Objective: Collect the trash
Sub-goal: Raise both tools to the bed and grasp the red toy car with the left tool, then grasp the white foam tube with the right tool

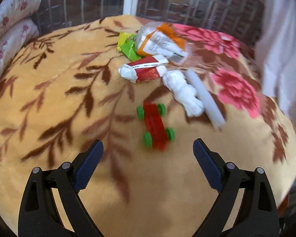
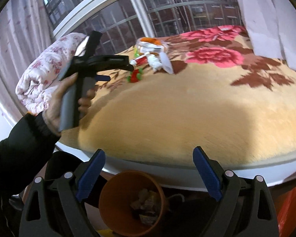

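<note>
Several pieces of trash lie in a heap on the tan floral blanket [image 1: 59,83]: a yellow-green wrapper [image 1: 128,45], a clear bag with an orange and white label [image 1: 159,41], a red and white wrapper [image 1: 142,70], crumpled white paper [image 1: 182,90] and a white tube [image 1: 205,98]. My left gripper [image 1: 148,150] hangs open above the blanket, just short of a red toy car with green wheels [image 1: 155,127], with nothing between its fingers. My right gripper [image 2: 149,158] is open and empty over the bed's near edge. Below it stands an orange bin [image 2: 108,193] with scraps inside. The right wrist view also shows the left gripper [image 2: 119,72] in a hand, near the heap [image 2: 152,53].
A folded floral quilt [image 1: 7,19] lies at the bed's left side under a barred window [image 1: 92,2]. A white curtain [image 1: 282,49] hangs on the right. A red-orange plastic bag [image 2: 292,207] sits on the floor right of the bin. A dark-sleeved arm [image 2: 19,148] crosses the left.
</note>
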{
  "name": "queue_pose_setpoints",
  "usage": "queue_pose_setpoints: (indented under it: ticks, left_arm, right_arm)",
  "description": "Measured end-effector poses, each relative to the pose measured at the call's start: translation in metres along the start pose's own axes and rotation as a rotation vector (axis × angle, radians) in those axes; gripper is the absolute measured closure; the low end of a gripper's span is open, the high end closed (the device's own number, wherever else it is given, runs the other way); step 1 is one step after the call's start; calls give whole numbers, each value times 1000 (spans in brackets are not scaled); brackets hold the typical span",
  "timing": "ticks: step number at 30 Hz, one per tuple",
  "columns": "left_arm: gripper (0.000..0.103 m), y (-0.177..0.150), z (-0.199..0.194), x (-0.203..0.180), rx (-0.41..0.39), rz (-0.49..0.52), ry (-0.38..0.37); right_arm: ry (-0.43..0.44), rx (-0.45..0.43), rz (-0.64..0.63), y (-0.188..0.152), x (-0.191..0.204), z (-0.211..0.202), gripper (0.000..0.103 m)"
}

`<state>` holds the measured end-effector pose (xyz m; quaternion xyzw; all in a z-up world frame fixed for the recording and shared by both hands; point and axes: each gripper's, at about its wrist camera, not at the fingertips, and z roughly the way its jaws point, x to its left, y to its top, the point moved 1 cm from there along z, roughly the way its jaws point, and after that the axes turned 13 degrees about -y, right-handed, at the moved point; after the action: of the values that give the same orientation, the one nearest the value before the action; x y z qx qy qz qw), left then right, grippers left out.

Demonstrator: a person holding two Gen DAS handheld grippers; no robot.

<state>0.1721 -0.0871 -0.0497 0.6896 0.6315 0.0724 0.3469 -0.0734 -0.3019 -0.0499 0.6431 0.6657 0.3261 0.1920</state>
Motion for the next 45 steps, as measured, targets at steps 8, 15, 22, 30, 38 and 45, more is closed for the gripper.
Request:
queue_pose_setpoints:
  ticks: [8,15,22,30,38,45]
  left_arm:
    - [27,23,59,8,77,-62,108]
    - [67,12,34,8,46,-1,-19]
    - [67,-32,-50,32,-15,79,-26]
    - [66,-97,-119,48,-107,146,114]
    - [66,-100,-105,49,-117,163,109]
    - [66,-99,-95,53,-111,146,85]
  right_arm:
    - [6,21,64,-7,-24,7,14]
    - [17,8,51,-1,-19,6,14]
    - [31,-19,-17,34,-9,13,14]
    - [-19,-36,-148,151,12,91,14]
    - [-51,74,-111,228,12,186,30]
    - [-56,179,-105,247,15,236,48]
